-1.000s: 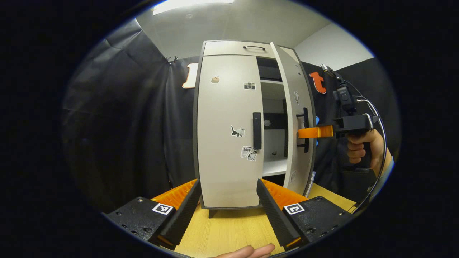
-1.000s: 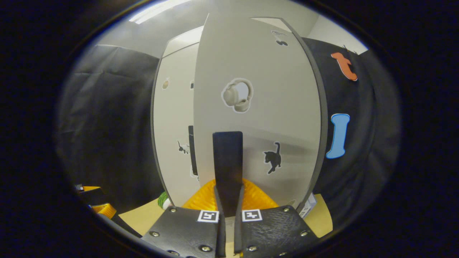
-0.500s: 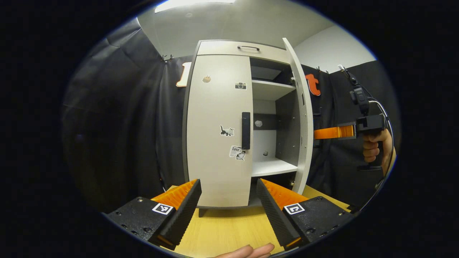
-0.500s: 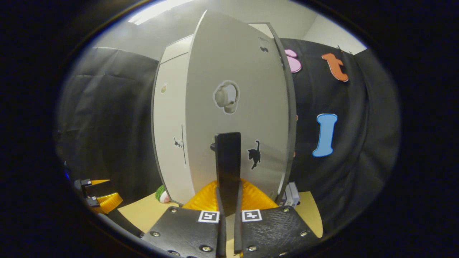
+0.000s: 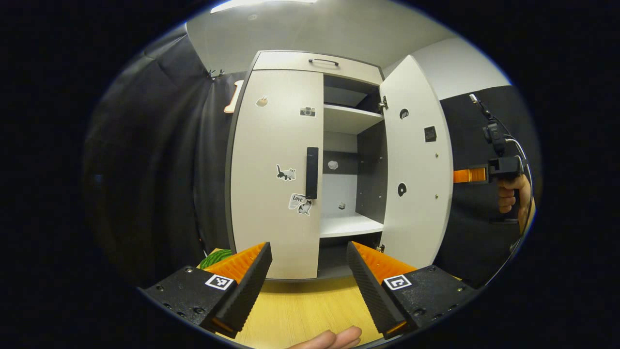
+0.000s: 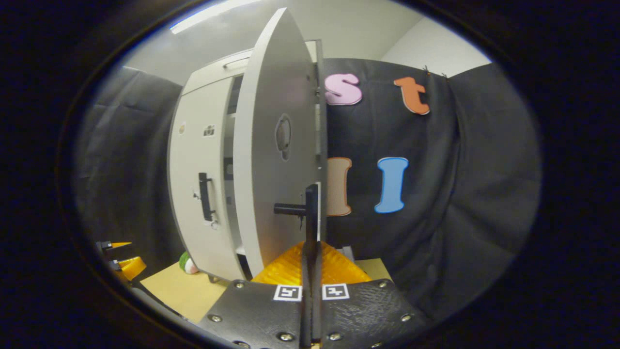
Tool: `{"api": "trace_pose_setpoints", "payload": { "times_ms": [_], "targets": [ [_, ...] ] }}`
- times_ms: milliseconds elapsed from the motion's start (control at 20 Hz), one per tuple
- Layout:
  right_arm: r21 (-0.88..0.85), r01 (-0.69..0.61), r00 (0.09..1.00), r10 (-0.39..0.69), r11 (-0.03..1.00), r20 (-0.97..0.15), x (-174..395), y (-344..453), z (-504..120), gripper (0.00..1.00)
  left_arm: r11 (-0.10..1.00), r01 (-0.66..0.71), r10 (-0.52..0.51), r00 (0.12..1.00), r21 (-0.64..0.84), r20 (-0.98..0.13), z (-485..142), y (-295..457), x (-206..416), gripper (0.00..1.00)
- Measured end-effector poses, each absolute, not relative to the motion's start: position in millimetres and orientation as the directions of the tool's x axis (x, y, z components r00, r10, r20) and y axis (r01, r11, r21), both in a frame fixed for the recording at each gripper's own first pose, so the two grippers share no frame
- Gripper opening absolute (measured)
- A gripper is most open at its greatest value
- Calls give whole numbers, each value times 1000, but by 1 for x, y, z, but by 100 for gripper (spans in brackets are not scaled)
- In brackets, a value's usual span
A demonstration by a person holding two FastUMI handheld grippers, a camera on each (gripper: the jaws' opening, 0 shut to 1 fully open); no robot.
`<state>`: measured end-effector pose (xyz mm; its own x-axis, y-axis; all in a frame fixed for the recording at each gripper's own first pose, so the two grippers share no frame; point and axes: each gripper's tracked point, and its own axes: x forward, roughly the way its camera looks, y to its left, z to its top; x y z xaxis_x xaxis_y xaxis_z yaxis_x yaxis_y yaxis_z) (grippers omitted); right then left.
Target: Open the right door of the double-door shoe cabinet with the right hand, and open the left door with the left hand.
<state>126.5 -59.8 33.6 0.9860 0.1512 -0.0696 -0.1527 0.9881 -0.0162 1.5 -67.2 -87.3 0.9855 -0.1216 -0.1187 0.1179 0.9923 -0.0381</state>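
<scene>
- The cabinet (image 5: 290,63) stands on a wooden table (image 5: 300,315) against the black cloth wall, seen straight on in the left gripper view.
- Its right door (image 5: 416,165) is swung wide open, inner face toward that camera, with the shelves (image 5: 346,116) bare to view behind it.
- The left door (image 5: 271,174) is shut flat against the cabinet; its dark upright handle (image 5: 312,172) sits at its inner edge, among small stickers.
- The left gripper (image 5: 308,271) hangs in front of the left door and apart from it, jaws spread wide with nothing between them.
- A fingertip (image 5: 334,338) of the person shows at the bottom edge, just over the table.
- In the right gripper view the right gripper (image 6: 312,261) has its fingers drawn together on the right door's handle (image 6: 311,213), which stands upright between them at the door's outer face.
- From there the right door (image 6: 271,160) appears nearly edge-on, and the left door (image 6: 193,169) sits closed beyond it.
- In the left gripper view the right gripper (image 5: 470,175) pokes out past the open door's edge, held by a hand (image 5: 511,196).
- A green round thing (image 5: 215,257) lies on the table by the cabinet's left foot; I cannot tell what it is.
</scene>
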Motion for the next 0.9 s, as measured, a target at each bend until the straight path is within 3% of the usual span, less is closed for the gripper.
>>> {"api": "trace_pose_setpoints", "payload": {
  "times_ms": [150, 350, 650, 700, 900],
  "targets": [
    [67, -260, 963, 264, 963, -48, 114, -62, 49, 1, 992, 121, -123, 984, -23, -129, -92, -70, 8, 97],
    [-56, -205, 979, 203, 977, -35, 116, -67, 48, 1, 994, 109, -112, 981, -28, -157, -103, -69, 13, 94],
    [-46, -190, 982, 189, 981, -25, 106, -71, 33, 1, 997, 74, -79, 986, -37, -150, -97, -58, 53, 97],
    [-52, -149, 989, 148, 988, -15, 102, -82, 30, 7, 997, 76, -79, 987, -30, -142, -93, -57, 64, 96],
    [-30, -40, 999, 40, 999, 27, 80, -123, 19, 100, 996, 71, -76, 993, -57, -88, -71, -57, 118, 97]
  ]
}}
